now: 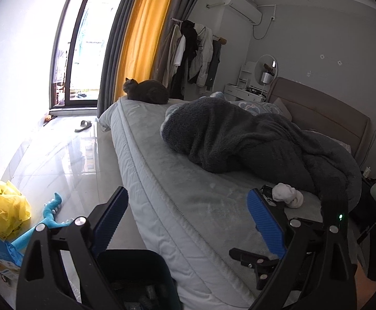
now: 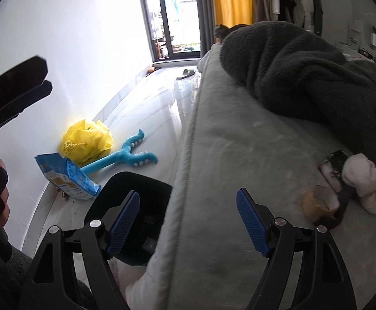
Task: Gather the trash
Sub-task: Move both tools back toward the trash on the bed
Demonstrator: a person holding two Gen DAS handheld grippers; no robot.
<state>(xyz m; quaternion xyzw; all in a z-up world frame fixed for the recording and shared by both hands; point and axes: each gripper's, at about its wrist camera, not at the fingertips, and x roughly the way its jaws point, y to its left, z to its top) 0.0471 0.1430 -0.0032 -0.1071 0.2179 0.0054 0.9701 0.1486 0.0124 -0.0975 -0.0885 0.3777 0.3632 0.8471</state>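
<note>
Both tongs, left [image 1: 188,222] and right [image 2: 188,222], are spread and hold nothing above the bed's [image 2: 239,155] near edge. A dark bin [image 2: 136,222] stands on the floor below. Farther along, a paper cup [image 2: 317,202] lies beside white socks [image 2: 366,186] and a grey blanket [image 2: 304,77].

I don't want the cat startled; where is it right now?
The cat lies curled at the bed's far corner in the left wrist view, beside the yellow curtain, well beyond the dark blanket.
</note>
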